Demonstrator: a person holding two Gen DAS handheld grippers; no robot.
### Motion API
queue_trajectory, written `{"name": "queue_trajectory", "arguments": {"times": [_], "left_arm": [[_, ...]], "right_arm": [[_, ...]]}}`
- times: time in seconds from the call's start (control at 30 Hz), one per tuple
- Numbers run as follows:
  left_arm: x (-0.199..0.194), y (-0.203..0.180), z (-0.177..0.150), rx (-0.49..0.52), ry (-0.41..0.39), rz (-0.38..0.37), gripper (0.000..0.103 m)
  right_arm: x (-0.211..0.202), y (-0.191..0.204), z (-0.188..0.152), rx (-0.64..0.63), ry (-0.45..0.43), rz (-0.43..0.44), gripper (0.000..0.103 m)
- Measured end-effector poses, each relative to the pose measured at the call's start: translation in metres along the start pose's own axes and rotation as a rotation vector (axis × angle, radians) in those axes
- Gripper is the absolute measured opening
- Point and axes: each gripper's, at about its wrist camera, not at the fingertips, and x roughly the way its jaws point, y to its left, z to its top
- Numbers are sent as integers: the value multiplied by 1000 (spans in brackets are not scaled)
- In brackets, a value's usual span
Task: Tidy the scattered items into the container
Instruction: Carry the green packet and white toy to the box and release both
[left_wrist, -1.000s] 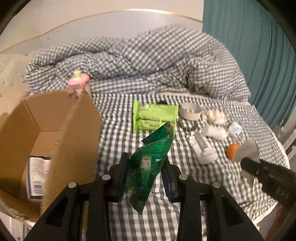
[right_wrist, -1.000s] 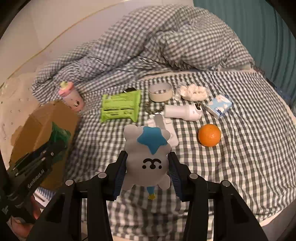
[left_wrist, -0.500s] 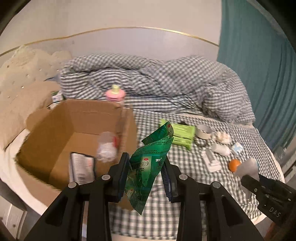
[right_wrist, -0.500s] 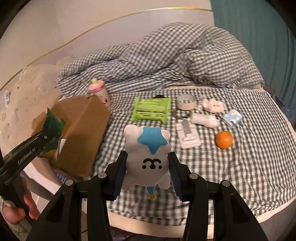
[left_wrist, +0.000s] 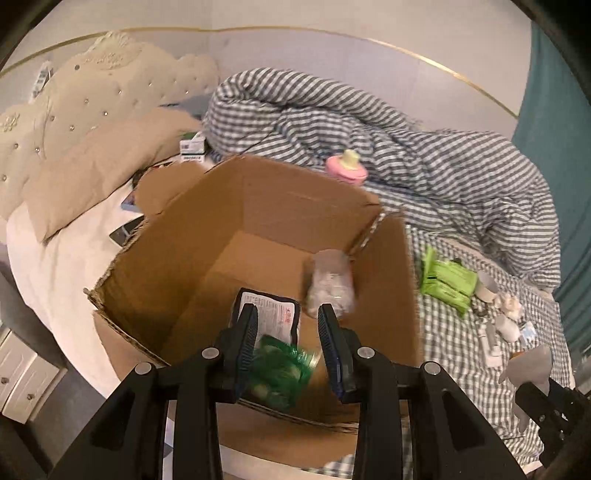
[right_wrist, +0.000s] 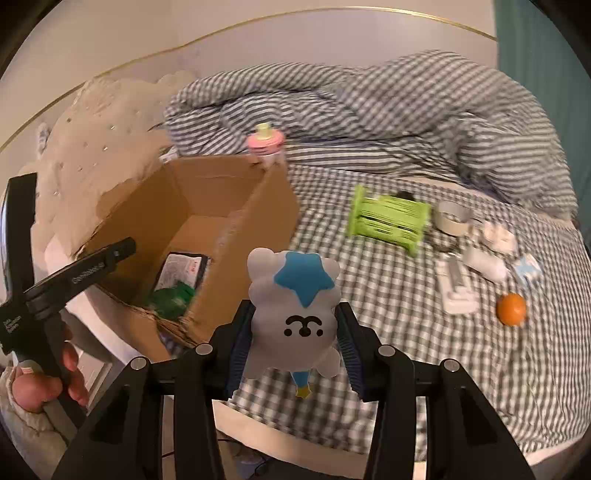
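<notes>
Now the left tool hangs released over the cardboard box; the green packet lies blurred inside it. Nearer right, the right tool grasps the grey plush toy.

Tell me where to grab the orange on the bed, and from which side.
Grip the orange across its widest middle, coming down from above: it is round and lies alone on the checked bedcover, so any two opposite sides should probably hold.
</notes>
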Motion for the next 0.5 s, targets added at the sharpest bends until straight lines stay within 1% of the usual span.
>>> {"name": "queue_trajectory", "arguments": {"times": [0.03,0.07,0.1,0.13,0.17,0.23,0.43,0.47,0.5], "left_arm": [[1,3,2,-4,-1,5,37],[3,7,4,-11,-1,13,51],[4,11,5,-17,-1,19,62],[4,16,7,-25,-4,28,82],[3,21,9,-37,-18,40,88],[2,29,13,-46,-33,44,88],[10,44,19,-63,-20,62,88],[13,44,19,-56,-16,61,89],[15,44,19,-50,-13,63,89]], "right_arm": [[4,6,4,-9,3,10,44],[8,11,9,-19,7,20,44],[13,16,13,-27,10,27,44],[18,22,18,-36,13,34,44],[22,28,21,-47,17,41,44],[31,39,30,-64,20,57,44],[60,70,49,-111,21,102,44],[64,73,51,-116,9,121,49],[68,75,52,-123,4,140,72]]}}
